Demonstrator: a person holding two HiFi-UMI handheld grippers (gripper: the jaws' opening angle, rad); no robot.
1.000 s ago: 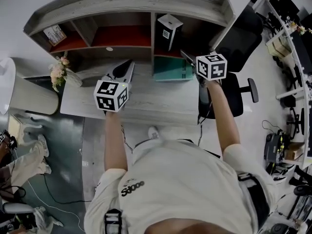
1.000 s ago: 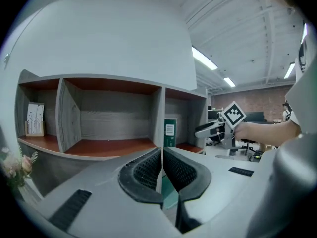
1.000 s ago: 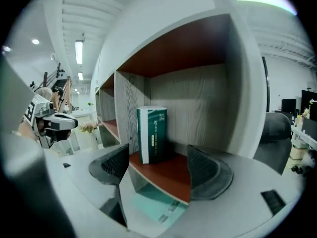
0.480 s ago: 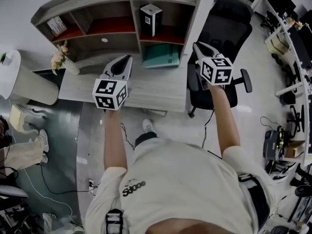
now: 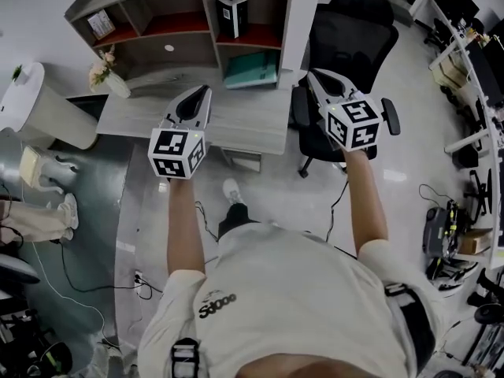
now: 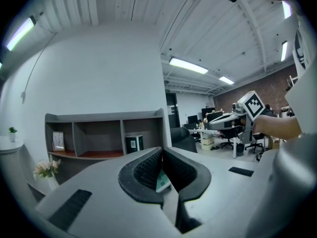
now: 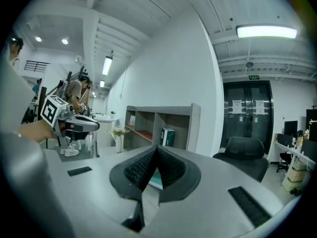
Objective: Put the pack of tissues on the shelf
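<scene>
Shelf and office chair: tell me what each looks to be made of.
Shelf: likely laminated board, matt pale grey with faint streaky wood grain. Its inner ledges look reddish-brown.
Office chair: black back, probably mesh or woven fabric, dull with no shine. It is too small here to tell which.

Left tongs and right tongs farther back from the shelf; right jaws newly together, empty.
</scene>
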